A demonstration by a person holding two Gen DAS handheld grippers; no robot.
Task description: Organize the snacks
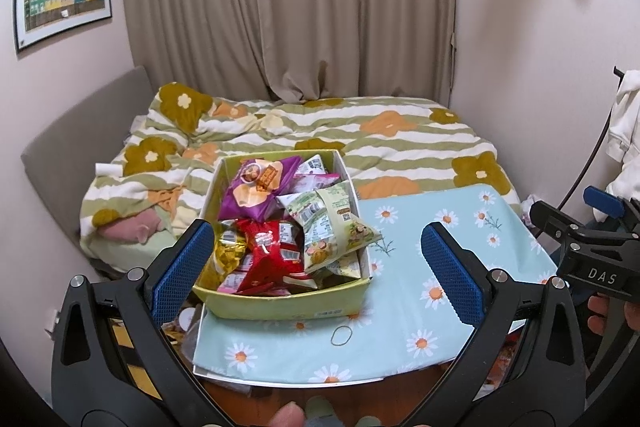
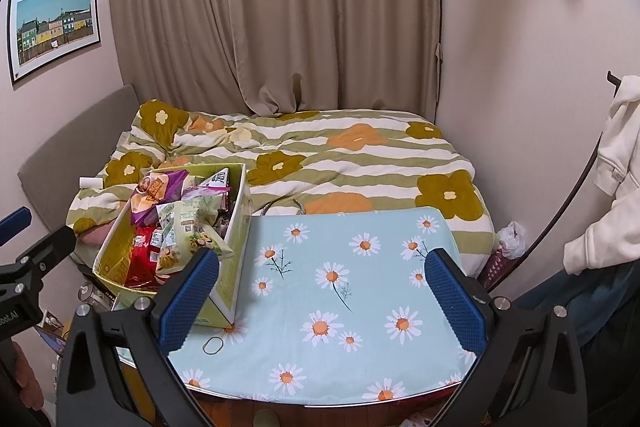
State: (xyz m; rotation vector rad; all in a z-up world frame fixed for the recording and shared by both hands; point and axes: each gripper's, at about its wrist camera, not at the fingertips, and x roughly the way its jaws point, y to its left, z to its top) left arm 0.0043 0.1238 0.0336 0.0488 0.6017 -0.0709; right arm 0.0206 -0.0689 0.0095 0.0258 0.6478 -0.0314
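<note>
The yellow-green box serves as the landmark: it stands on the left part of the daisy-print cloth, packed with snack bags. Inside it, a purple bag lies toward the far end, a red bag toward the near end, a pale green bag leans over the right wall, and a gold bag sits by the near left wall.

From the left wrist view, the box lies ahead of the left gripper, mostly between the lines of its two blue pads; the left pad overlaps the box's near left corner in view, though contact cannot be confirmed. Its jaws stand wide apart and hold nothing.

From the right wrist view, the right gripper hangs over bare cloth to the right of the box; its left pad overlaps the box's near right corner in view. Its jaws are likewise spread wide, empty.

A thin rubber band lies on the cloth just in front of the box. Behind the box spreads a flowered duvet.
</note>
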